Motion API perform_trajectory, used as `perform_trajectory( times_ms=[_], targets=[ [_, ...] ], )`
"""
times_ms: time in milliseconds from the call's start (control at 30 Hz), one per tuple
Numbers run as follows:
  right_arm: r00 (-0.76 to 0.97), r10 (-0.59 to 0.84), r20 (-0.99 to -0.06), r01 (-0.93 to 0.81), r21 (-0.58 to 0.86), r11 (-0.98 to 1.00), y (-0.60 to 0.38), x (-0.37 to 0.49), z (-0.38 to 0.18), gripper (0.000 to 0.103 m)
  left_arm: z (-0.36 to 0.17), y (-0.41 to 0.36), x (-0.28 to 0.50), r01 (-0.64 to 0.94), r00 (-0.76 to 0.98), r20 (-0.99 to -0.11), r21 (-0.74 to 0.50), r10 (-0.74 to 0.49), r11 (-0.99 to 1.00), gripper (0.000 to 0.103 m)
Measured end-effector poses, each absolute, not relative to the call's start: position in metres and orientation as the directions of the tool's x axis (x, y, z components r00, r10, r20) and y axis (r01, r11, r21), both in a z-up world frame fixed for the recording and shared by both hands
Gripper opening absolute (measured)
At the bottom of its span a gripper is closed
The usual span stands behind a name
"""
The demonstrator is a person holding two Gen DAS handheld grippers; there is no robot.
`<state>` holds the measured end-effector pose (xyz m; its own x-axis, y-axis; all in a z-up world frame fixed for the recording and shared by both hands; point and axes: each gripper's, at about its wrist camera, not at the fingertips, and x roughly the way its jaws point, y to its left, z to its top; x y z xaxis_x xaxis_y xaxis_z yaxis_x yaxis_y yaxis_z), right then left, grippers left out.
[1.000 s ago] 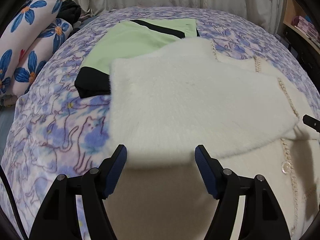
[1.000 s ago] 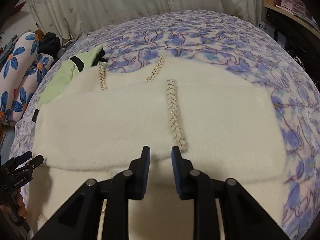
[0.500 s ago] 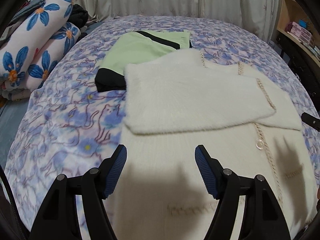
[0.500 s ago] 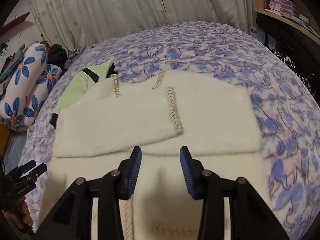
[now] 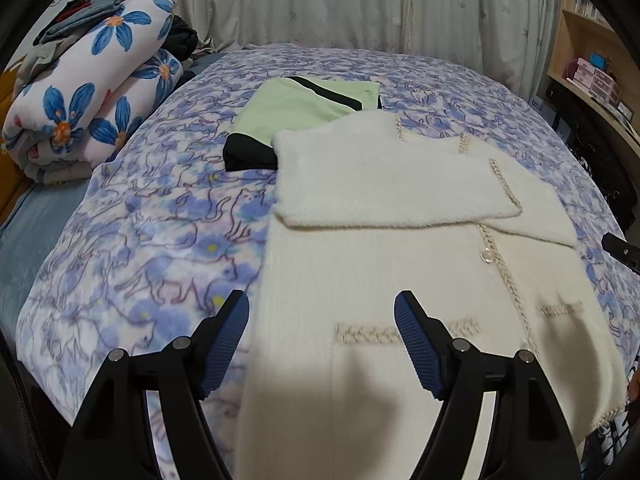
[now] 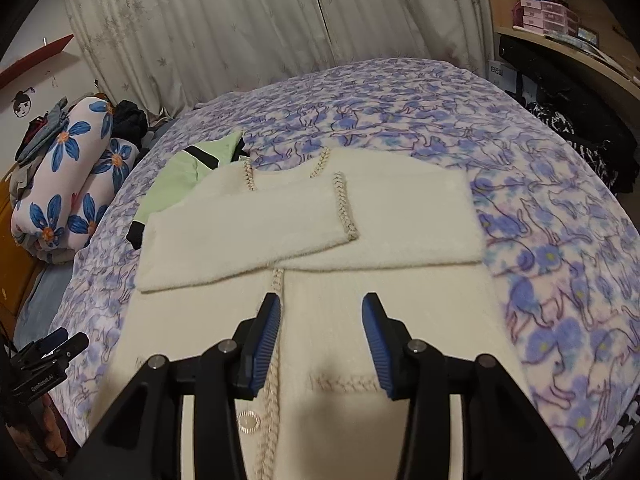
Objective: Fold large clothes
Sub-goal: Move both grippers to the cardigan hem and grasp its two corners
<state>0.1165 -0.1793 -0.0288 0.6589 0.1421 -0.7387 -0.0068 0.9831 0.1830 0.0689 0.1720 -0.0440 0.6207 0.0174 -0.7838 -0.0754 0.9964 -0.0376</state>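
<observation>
With both sleeves crossed on the cardigan (image 5: 400, 280) lying flat on the bed (image 5: 160, 240), our left hand-held gripper (image 5: 322, 340) and right hand-held gripper (image 6: 320, 344) hover agape, empty; we should pinch the hem corners evenly

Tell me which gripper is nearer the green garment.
Left. The left gripper hovers over the cardigan's left hem side, below the green garment; the right gripper sits farther right, over the button placket.
</observation>
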Motion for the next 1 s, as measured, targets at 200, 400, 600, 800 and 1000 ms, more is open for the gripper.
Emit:
perform_trajectory(
  times_ms=[200, 400, 600, 800, 1000],
  targets=[
    [0.661, 0.174, -0.73, -0.026, 0.21, 0.977, -0.185, 0.087, -0.029, 0.05, -0.044, 0.17, 0.043, -0.076, 0.624, -0.782, -0.049, 0.009, 0.996, 0.074],
    [0.669, 0.183, -0.721, -0.056, 0.197, 0.979, -0.188, 0.055, -0.035, 0.061, -0.049, 0.172, 0.018, -0.061, 0.628, -0.778, -0.062, -0.01, 0.996, 0.075],
    [0.645, 0.183, -0.742, -0.071, 0.181, 0.981, -0.197, 0.027, -0.05, 0.061, -0.062, 0.183, 0.001, -0.045, 0.603, -0.797, -0.072, -0.03, 0.996, 0.075],
    [0.636, 0.158, -0.756, -0.056, 0.158, 0.986, -0.217, 0.001, -0.062, 0.061, -0.092, 0.206, -0.02, -0.045, 0.546, -0.83, -0.163, -0.112, 0.986, 0.075],
    [0.608, 0.098, -0.788, 0.017, 0.136, 0.991, -0.246, -0.019, -0.077, 0.061, -0.127, 0.227, -0.037, -0.091, 0.488, -0.854, -0.255, -0.18, 0.963, 0.075]
  ],
)
